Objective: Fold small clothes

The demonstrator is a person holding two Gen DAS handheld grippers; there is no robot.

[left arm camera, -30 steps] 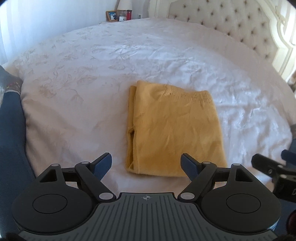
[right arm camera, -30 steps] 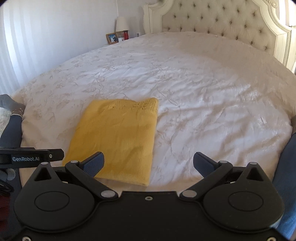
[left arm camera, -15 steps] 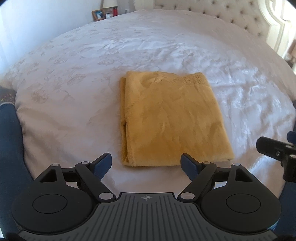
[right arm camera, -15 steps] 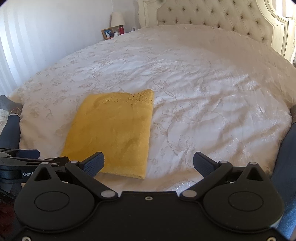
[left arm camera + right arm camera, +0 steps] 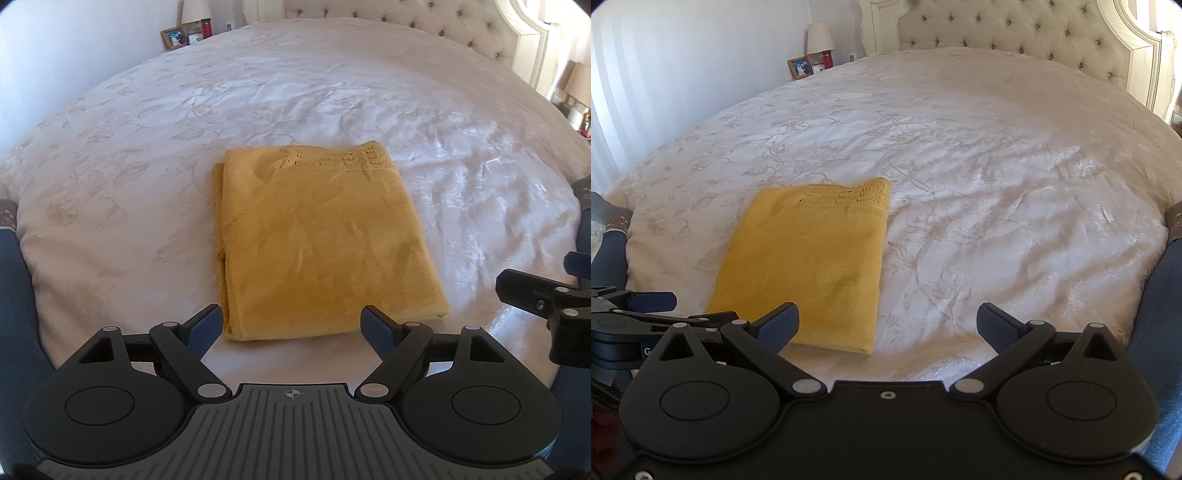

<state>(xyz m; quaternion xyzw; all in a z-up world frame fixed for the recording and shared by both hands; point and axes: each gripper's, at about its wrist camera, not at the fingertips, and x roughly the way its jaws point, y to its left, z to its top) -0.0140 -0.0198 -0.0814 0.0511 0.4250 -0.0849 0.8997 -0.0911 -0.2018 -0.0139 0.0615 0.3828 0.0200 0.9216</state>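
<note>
So the yellow knit garment (image 5: 321, 243) is lying flat on the white floral bedspread (image 5: 332, 99), already folded into a neat rectangle w/ the lacy eyelet trim sitting along the far edge and the layered folds stacking up on its left side in the left wrist cam. Left gripper (image 5: 293, 325) is hanging just above the near edge of the garment, fingers spread wide, nothing sitting between them, not touching the fabric afaict. Right gripper (image 5: 888, 325) is also spread wide and gripping nothing; its left finger (image 5: 777, 326) is overlapping the garment's near corner in the pic, but can't tell if it's actually touching. Each gripper is peeking into the other's cam at the edge. Tufted headboard (image 5: 1015, 29) is standing at the far end of the bed, and there's a lamp (image 5: 820, 38), a picture frame (image 5: 799, 67) and a red jar (image 5: 826, 59) sitting on the nightstand in the back left corner. No baskets or bins showing anywhere, so nothing's sitting in anything tbh. Dark blue sleeves are edging both sides of each view.
</note>
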